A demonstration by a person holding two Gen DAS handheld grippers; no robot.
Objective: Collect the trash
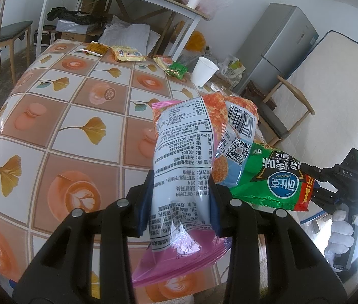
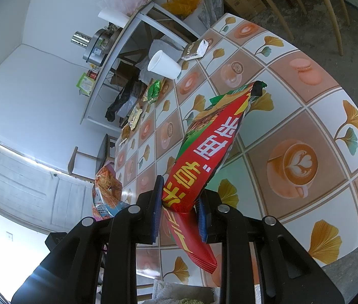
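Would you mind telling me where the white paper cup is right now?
The white paper cup lies tipped on the far right edge of the table in the left wrist view, just right of the small green wrapper and well beyond both held bags.

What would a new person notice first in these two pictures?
Two snack bags held up over the patterned tablecloth: the left gripper pinches a pink and white bag, the right gripper a red and green one. Behind them, near the table's far edge, stands a white paper cup.
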